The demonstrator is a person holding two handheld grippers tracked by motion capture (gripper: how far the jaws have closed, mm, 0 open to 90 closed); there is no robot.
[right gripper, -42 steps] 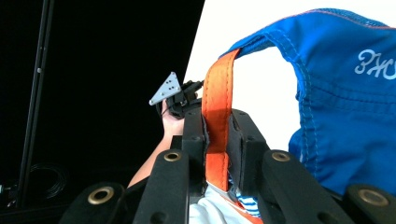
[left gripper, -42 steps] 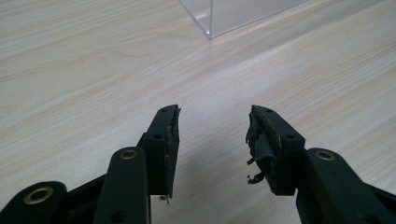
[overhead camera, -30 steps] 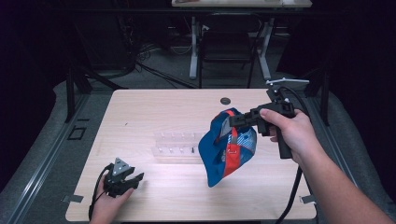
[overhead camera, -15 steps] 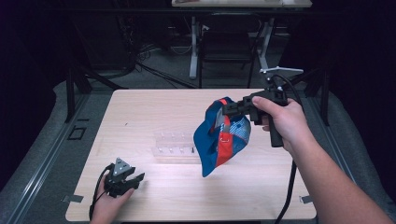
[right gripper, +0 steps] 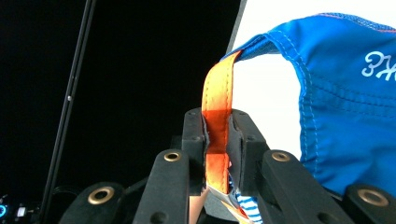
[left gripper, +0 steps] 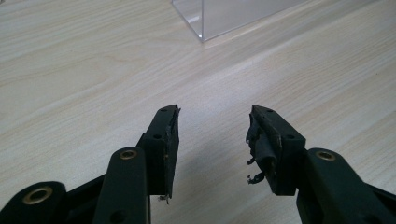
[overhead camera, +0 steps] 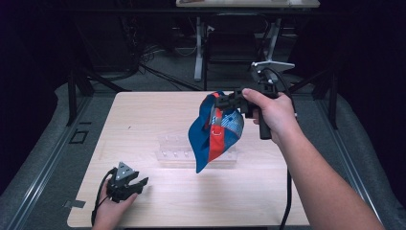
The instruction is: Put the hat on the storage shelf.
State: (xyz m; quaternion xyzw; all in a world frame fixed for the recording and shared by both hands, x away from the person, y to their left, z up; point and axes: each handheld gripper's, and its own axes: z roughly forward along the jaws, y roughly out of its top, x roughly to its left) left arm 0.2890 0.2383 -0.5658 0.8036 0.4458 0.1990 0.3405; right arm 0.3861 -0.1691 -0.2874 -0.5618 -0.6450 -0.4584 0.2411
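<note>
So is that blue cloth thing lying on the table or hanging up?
Hanging: the right tool pinches its orange strap, and the blue cloth dangles above the table.

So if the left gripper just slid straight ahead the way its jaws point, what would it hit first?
Probably the clear acrylic stand. The left gripper, jaws open with nothing between them, faces bare table with the stand's corner just ahead; depth is hard to judge.

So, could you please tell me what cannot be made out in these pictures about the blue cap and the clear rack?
- Blue cap: white lettering cut off by the right gripper view's right edge; unreadable.
- Orange strap: lower end hidden between the right gripper's pads.
- Clear rack: right part hidden behind the hanging cap in the high view; whether it holds anything is too small to tell.
- Small dark thing on the table's far edge: too small to identify.
</note>
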